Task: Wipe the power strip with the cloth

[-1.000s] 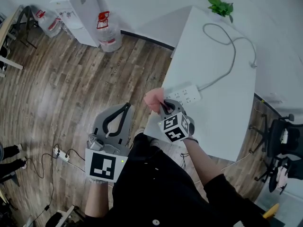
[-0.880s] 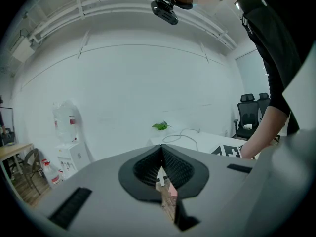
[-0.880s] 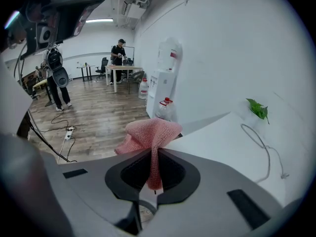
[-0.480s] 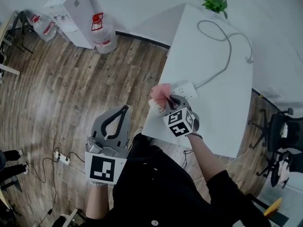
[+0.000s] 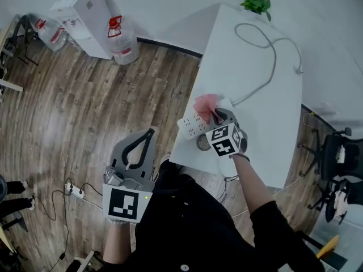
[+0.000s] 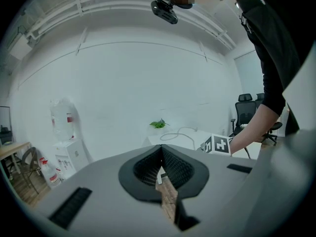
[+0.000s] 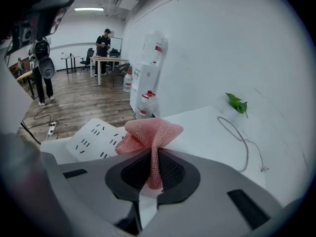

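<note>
A white power strip (image 5: 193, 122) lies near the front left edge of the white table (image 5: 266, 112), its grey cord (image 5: 264, 44) looping toward the far end. My right gripper (image 5: 215, 115) is shut on a pink cloth (image 5: 205, 103) and holds it over the strip's right end. In the right gripper view the pink cloth (image 7: 149, 136) bunches out of the shut jaws, with the power strip (image 7: 95, 138) just beyond and to the left. My left gripper (image 5: 138, 149) hangs over the wooden floor, well left of the table, shut with nothing in it.
A small round dark object (image 5: 203, 143) lies on the table beside the strip. A potted plant (image 5: 253, 2) stands at the table's far end. Water bottles (image 5: 117, 35) and a dispenser (image 5: 79, 16) stand by the wall. Office chairs (image 5: 340, 169) are at the right.
My right gripper has carried the pink cloth to the right along the power strip, from its left end toward its right end. The left gripper has stayed put.
</note>
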The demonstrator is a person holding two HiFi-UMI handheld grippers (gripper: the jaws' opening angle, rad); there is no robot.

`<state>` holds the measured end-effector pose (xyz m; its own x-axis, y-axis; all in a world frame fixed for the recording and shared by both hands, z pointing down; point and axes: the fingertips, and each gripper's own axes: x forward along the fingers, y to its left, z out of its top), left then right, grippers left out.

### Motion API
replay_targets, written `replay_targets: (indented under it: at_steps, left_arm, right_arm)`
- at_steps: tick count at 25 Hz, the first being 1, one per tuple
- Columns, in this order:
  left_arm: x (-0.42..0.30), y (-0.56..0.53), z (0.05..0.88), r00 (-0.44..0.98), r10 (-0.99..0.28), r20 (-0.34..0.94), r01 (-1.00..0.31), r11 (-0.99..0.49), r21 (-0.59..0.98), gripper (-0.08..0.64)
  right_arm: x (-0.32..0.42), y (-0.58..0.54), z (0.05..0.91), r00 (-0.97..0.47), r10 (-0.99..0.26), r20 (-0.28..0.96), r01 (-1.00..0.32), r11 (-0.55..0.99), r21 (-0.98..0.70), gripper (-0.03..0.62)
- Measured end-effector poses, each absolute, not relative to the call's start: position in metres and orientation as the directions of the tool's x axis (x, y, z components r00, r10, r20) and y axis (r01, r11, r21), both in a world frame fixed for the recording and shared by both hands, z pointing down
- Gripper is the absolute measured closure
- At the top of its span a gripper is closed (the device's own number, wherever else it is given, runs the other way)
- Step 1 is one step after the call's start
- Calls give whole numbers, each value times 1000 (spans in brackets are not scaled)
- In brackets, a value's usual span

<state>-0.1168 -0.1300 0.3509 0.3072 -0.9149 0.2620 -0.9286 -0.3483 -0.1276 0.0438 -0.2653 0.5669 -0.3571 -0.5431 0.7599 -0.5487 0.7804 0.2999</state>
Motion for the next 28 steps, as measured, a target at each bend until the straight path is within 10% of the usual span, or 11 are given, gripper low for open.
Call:
replay_targets:
  at_steps: [28]
  left_arm:
    - [-111, -128, 356, 320, -905, 280, -922, -365, -126, 546]
  right_arm:
    - [119, -320, 567, -169, -625, 762, -645, 655, 394, 541]
